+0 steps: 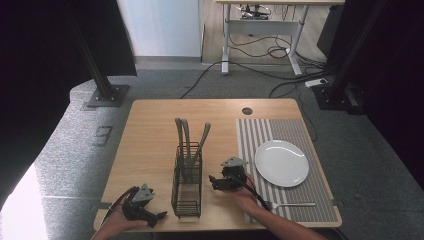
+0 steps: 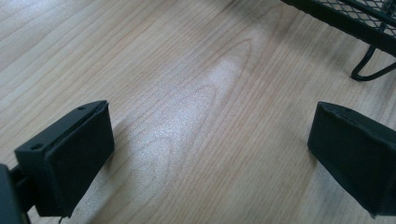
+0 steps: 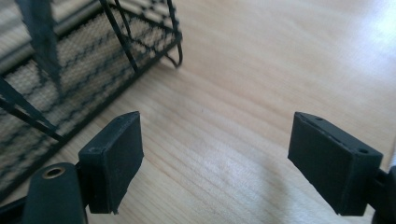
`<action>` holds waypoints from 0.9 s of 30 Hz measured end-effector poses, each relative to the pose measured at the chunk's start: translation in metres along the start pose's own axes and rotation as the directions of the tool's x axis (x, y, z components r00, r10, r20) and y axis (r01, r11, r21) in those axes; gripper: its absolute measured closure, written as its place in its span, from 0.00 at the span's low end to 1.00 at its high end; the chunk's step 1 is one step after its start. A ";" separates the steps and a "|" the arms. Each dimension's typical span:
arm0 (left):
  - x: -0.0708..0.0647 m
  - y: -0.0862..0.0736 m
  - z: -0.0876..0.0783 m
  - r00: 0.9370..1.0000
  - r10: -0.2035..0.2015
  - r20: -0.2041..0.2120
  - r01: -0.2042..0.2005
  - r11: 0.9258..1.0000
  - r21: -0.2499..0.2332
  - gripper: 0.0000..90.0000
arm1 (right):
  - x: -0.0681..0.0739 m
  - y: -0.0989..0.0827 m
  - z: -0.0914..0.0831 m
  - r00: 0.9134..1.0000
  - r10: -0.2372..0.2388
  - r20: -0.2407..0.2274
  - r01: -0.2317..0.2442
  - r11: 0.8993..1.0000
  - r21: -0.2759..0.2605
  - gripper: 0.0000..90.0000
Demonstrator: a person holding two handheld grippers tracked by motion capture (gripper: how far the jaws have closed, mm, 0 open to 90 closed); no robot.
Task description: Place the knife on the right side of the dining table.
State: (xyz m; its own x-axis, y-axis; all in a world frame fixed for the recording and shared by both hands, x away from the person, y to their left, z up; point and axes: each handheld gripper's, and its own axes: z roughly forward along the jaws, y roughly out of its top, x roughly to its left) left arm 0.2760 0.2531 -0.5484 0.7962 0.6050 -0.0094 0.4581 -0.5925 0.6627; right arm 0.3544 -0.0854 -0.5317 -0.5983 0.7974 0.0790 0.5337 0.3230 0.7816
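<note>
With both fingers spread wide and empty, my left gripper (image 1: 159,216) and right gripper (image 1: 214,181) flank the wire caddy (image 1: 187,181); I judge reaching its cutlery (image 1: 185,134) comes next.

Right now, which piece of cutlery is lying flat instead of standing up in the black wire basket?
The silver fork lying on the striped grey placemat, near the table's front edge below the white plate. The other utensils stand upright in the basket.
</note>
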 end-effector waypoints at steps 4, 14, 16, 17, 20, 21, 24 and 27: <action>0.000 0.000 0.000 1.000 0.000 0.000 0.000 1.000 0.000 0.00 | -0.004 0.008 -0.016 1.000 0.004 -0.026 -0.005 0.999 -0.040 0.21; 0.000 0.000 0.000 1.000 0.000 0.000 0.000 1.000 0.000 0.00 | -0.026 0.023 -0.047 0.995 0.067 -0.068 -0.075 0.989 -0.130 0.24; 0.000 0.000 0.000 1.000 0.000 0.001 0.000 1.000 0.000 0.00 | -0.034 0.029 -0.054 0.993 0.088 -0.080 -0.098 0.986 -0.137 0.25; 0.000 0.000 0.000 1.000 0.000 0.001 0.000 1.000 0.000 0.00 | -0.036 0.030 -0.055 0.993 0.089 -0.080 -0.100 0.985 -0.142 0.25; 0.000 0.000 0.000 1.000 0.001 0.001 -0.001 1.000 0.000 0.00 | -0.041 0.036 -0.061 0.992 0.093 -0.081 -0.105 0.981 -0.163 0.26; 0.000 0.000 0.000 1.000 0.001 0.002 -0.001 1.000 0.000 0.00 | -0.041 0.036 -0.061 0.992 0.093 -0.081 -0.105 0.981 -0.163 0.26; 0.000 0.000 0.000 1.000 0.001 0.002 -0.001 1.000 0.000 0.00 | -0.044 0.041 -0.066 0.991 0.088 -0.097 -0.104 0.979 -0.177 0.28; 0.000 0.000 0.000 1.000 0.001 0.002 -0.001 1.000 0.000 0.00 | -0.046 0.042 -0.067 0.990 0.087 -0.113 -0.107 0.978 -0.181 0.28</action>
State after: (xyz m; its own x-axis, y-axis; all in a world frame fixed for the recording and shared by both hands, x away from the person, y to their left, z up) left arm 0.2761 0.2533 -0.5484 0.7974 0.6034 -0.0097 0.4570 -0.5933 0.6627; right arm 0.3643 -0.1427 -0.4614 -0.6132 0.7596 0.2168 0.4779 0.1382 0.8675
